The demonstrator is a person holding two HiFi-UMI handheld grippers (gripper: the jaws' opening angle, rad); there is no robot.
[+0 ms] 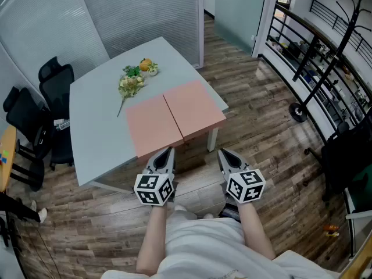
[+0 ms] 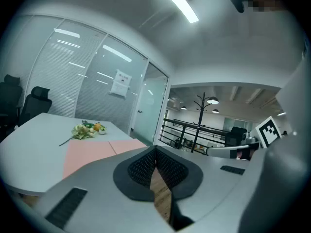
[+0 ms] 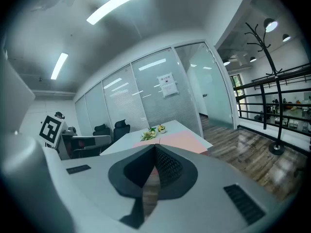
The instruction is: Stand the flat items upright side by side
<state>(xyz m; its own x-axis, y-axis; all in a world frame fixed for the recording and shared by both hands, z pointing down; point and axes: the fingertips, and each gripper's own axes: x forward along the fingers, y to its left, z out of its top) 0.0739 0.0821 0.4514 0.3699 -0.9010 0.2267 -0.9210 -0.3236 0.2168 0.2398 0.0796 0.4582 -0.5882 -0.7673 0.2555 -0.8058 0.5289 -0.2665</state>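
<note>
Two flat pink boards lie side by side at the near corner of the pale grey table [image 1: 99, 103]: the left board [image 1: 152, 124] and the right board [image 1: 193, 104]. They also show as the pink boards [image 2: 90, 152] in the left gripper view and as the pink boards [image 3: 177, 141] in the right gripper view. My left gripper [image 1: 167, 153] hovers over the floor just short of the table edge, shut with nothing in it. Beside it, my right gripper [image 1: 224, 154] is likewise shut and empty. Both point toward the boards without touching them.
A bunch of artificial flowers with an orange fruit [image 1: 136, 77] lies on the table beyond the boards. Black office chairs [image 1: 40, 115] stand at the table's left. A table leg [image 1: 213, 138] sits near my right gripper. A black coat rack [image 1: 325, 57] and railing stand at the right.
</note>
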